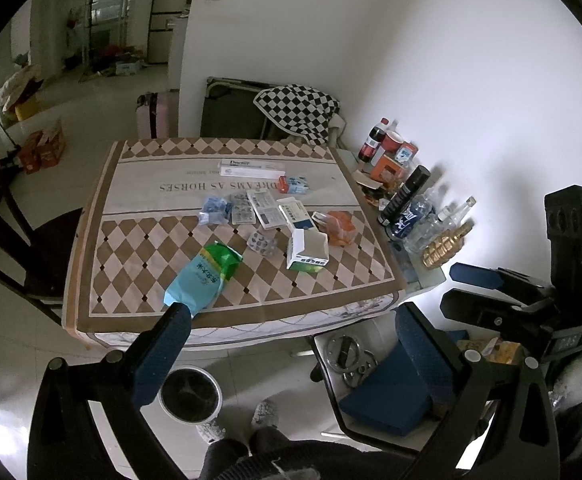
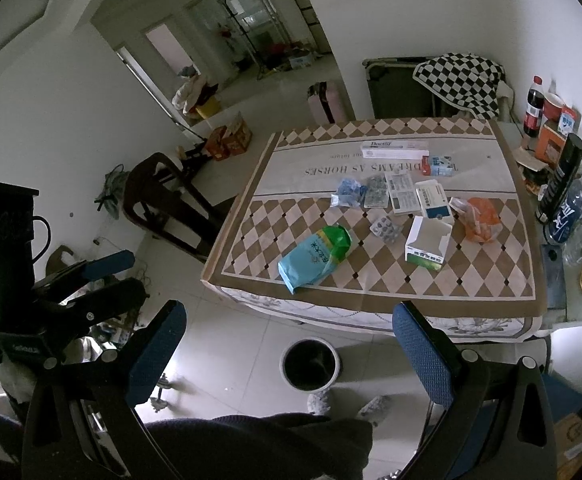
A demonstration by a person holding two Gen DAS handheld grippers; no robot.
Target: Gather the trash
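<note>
Trash lies scattered on the checkered tablecloth (image 1: 131, 264): a blue-green snack bag (image 1: 203, 276) (image 2: 315, 258), an open white-green box (image 1: 307, 250) (image 2: 427, 246), an orange bag (image 1: 339, 226) (image 2: 477, 218), blister packs (image 1: 261, 242) (image 2: 385, 228), several medicine boxes (image 1: 295, 216) and a long white box (image 1: 251, 166). A dark trash bin (image 1: 189, 394) (image 2: 311, 364) stands on the floor before the table. My left gripper (image 1: 291, 344) is open and empty, held above the floor short of the table. My right gripper (image 2: 291, 344) is open and empty, also short of the table; it shows in the left wrist view (image 1: 475, 292).
Bottles, a black can and boxes (image 1: 407, 196) crowd the table's right edge by the wall. A dark chair (image 2: 163, 196) stands left of the table. A stool with metal parts and a blue box (image 1: 387, 396) sits on the right. The person's feet (image 1: 265, 414) are near the bin.
</note>
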